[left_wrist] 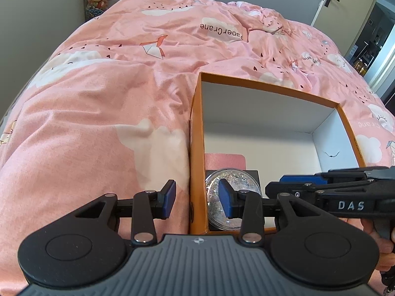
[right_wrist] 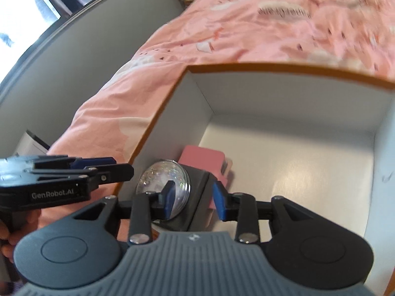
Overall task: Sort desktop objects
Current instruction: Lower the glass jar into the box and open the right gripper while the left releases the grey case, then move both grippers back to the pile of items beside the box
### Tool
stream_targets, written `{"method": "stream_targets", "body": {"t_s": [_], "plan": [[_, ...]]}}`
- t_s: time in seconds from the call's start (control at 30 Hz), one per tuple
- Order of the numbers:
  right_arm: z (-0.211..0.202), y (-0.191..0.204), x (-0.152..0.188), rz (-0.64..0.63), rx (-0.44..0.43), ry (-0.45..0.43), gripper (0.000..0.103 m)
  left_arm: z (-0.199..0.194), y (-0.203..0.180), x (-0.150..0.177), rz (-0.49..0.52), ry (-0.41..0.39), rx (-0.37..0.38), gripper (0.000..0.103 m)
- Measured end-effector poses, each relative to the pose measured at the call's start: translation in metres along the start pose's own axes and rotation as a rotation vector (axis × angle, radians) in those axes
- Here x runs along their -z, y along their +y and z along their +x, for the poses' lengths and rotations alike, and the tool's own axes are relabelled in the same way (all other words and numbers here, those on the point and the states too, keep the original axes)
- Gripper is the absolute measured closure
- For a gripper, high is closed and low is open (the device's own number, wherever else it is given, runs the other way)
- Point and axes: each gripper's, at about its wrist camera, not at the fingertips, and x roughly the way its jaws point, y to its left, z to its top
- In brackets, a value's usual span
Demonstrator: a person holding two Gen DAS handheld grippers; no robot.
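A bed under a pink quilt printed with clouds and paper cranes fills most of both views. On it sits an open box, orange outside and white inside. In the box's near corner lies a pink case, and against it a black block carrying a clear glittery globe, tipped on its side. The left hand-held gripper straddles the box's left wall, one blue pad outside and one inside in front of the globe; the pads stand apart from the cardboard, gripping nothing. The right hand-held gripper hangs over the globe and block with its jaws spread; one pad lies against the globe's dome in the view, the other stands clear of the block, so it holds nothing. A hand shows at the right gripper's handle.
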Motion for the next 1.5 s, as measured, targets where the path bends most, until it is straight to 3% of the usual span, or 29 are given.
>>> {"method": "stream_targets", "body": {"t_s": [0.1,0.33,0.57,0.8,1.0,1.2,1.4,1.5], "plan": [[0.007,-0.009,0.002,0.083,-0.057,0.042,0.065,0.002,-0.001,0.000,0.009,0.013,-0.005,0.059],[0.024,-0.001,0.012,0.120,-0.114,0.084,0.071,0.003,-0.004,0.003,0.028,0.033,-0.005,0.059],[0.023,0.008,0.014,0.079,-0.085,0.069,0.071,-0.002,-0.005,0.002,0.028,0.021,-0.004,0.059],[-0.009,0.013,0.014,0.012,-0.043,-0.009,0.071,-0.027,-0.022,0.004,0.068,-0.038,0.007,0.059],[-0.066,0.010,0.026,-0.064,-0.040,-0.134,0.069,-0.066,-0.054,0.017,0.175,-0.162,0.048,0.059],[-0.106,-0.009,0.056,-0.053,-0.009,-0.170,0.069,-0.070,-0.091,0.041,0.285,-0.055,0.171,0.059],[-0.114,-0.043,0.099,0.058,0.046,-0.103,0.069,-0.046,-0.117,0.070,0.353,0.097,0.198,0.058],[-0.110,-0.058,0.120,0.109,0.116,-0.057,0.069,-0.039,-0.117,0.079,0.354,0.120,0.172,0.057]]}}
